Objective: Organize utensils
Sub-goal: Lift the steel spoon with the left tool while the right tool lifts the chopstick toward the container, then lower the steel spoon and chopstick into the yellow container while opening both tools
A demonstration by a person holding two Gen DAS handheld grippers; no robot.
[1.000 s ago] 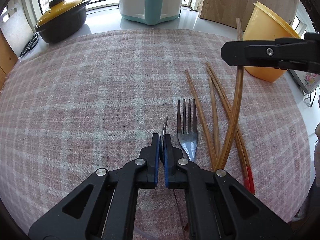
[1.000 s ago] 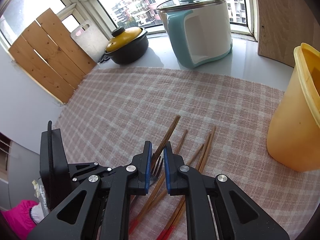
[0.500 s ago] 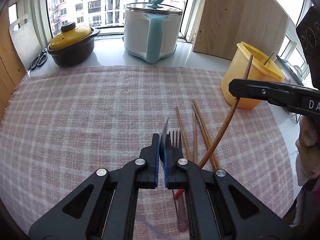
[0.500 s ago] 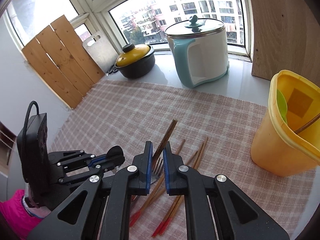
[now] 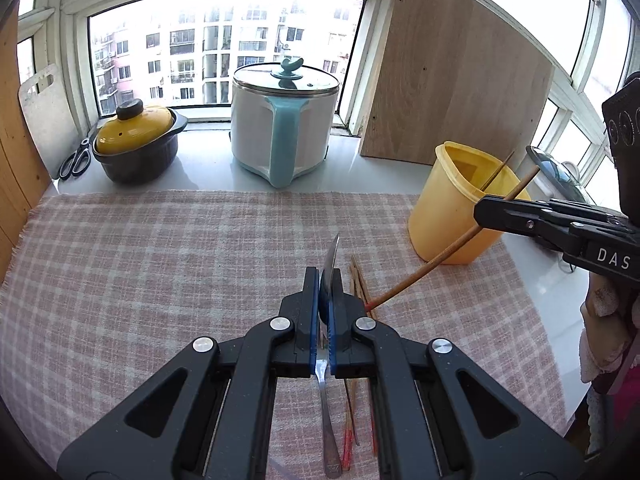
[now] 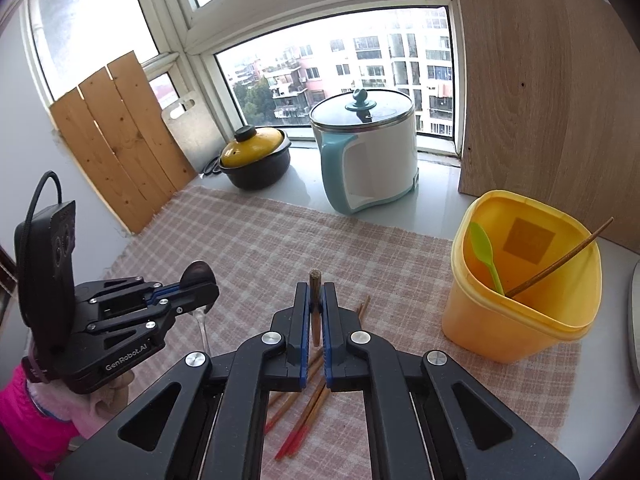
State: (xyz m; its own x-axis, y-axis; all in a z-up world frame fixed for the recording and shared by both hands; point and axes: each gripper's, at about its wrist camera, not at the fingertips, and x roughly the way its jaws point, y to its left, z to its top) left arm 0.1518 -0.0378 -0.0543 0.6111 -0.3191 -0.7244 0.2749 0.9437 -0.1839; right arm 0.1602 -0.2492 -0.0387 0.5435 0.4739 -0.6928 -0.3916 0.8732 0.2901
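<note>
Overhead, 1 spoon (image 5: 331, 268) is clamped in the closed left gripper (image 5: 325, 312), 1 chopstick (image 6: 315, 308) is pinched by the closed right gripper (image 6: 316, 322), 1 yellow container (image 6: 516, 320) is seen holding 1 green spoon (image 6: 485, 252) and 1 chopstick, several chopsticks (image 6: 304, 420) and 1 fork (image 5: 329, 428) are left on the checked cloth (image 5: 160, 264).

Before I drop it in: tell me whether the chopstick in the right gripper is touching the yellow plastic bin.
Cannot tell. In the left wrist view the brown wooden chopstick crosses the yellow plastic bin, which could be overlap only; the right wrist view hides its lower end behind the right gripper.
</note>
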